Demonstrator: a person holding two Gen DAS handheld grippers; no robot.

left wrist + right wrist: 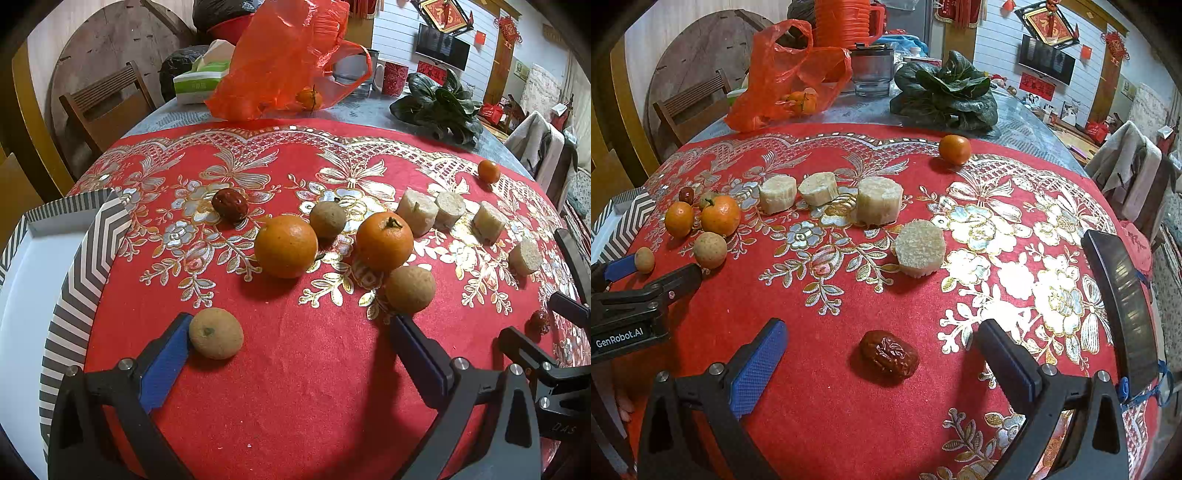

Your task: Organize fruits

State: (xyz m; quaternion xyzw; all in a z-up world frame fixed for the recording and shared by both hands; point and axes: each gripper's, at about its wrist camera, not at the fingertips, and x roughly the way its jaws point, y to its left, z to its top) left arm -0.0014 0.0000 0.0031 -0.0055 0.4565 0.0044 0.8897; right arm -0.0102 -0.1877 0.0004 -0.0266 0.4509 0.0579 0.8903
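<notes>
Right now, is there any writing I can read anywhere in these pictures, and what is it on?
"GenRobot.AI": on the left gripper body, right wrist view.
"DAS": on the right gripper body, left wrist view; faint, uncertain.
Tissue box: print blurred.
Red wall hangings: characters too small to read.

Black jaws with blue ribbed pads [757, 373]

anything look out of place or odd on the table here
One small orange sits alone at the far edge of the red cloth, apart from the two oranges clustered at the left. Nothing looks spilled or damaged.
</notes>
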